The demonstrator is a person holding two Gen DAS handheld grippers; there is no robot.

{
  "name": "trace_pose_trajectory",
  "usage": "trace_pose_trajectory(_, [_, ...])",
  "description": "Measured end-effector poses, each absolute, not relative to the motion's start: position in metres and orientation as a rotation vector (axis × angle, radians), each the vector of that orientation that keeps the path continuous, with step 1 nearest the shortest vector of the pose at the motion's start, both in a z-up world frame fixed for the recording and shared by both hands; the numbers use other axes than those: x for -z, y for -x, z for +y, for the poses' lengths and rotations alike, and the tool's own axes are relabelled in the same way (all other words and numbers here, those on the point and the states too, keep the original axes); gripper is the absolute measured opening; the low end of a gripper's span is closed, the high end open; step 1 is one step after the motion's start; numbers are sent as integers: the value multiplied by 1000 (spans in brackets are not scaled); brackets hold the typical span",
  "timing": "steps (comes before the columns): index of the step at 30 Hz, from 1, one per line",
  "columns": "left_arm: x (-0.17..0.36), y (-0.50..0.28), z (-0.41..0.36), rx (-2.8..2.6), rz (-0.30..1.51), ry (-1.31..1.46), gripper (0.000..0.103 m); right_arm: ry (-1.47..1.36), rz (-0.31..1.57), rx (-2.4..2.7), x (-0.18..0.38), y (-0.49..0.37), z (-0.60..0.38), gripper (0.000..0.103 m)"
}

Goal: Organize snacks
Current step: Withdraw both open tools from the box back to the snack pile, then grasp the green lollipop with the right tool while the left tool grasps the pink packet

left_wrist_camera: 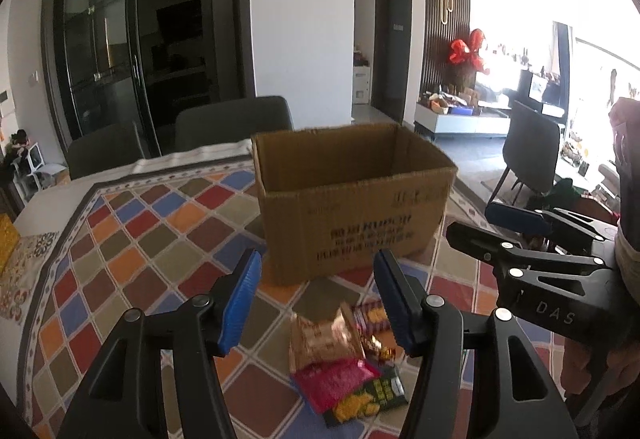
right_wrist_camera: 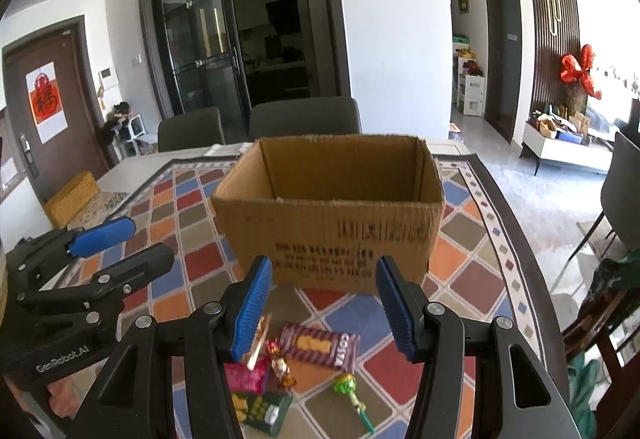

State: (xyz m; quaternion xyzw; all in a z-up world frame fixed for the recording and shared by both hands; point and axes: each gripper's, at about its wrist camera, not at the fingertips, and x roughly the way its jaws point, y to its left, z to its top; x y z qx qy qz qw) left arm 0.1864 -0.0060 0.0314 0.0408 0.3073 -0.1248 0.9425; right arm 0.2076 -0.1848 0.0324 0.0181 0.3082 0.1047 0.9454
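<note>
An open, empty-looking cardboard box (left_wrist_camera: 352,207) (right_wrist_camera: 328,223) stands on the patterned tablecloth. In front of it lies a small pile of snacks: a gold packet (left_wrist_camera: 324,339), a pink packet (left_wrist_camera: 336,379) (right_wrist_camera: 246,377), a green-yellow packet (left_wrist_camera: 368,401) (right_wrist_camera: 262,409), a striped purple biscuit pack (right_wrist_camera: 320,347) (left_wrist_camera: 370,317), small wrapped candies (right_wrist_camera: 280,367) and a green lollipop (right_wrist_camera: 350,393). My left gripper (left_wrist_camera: 318,303) is open above the pile, holding nothing. My right gripper (right_wrist_camera: 324,309) is open above the pile, holding nothing. Each gripper shows in the other's view: the right one (left_wrist_camera: 532,239), the left one (right_wrist_camera: 116,243).
The table (right_wrist_camera: 500,207) carries a multicoloured diamond-pattern cloth. Grey chairs (right_wrist_camera: 304,117) stand behind it and one (left_wrist_camera: 528,151) at the right. A yellow woven box (right_wrist_camera: 72,197) sits at the table's left edge. Dark glass doors are behind.
</note>
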Motion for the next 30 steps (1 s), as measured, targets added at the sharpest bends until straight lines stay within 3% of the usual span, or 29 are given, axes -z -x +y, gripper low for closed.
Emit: trace_pose_trajectory(30, [75, -186, -8, 310, 971, 35, 59, -70, 897, -205, 64, -187, -188, 55])
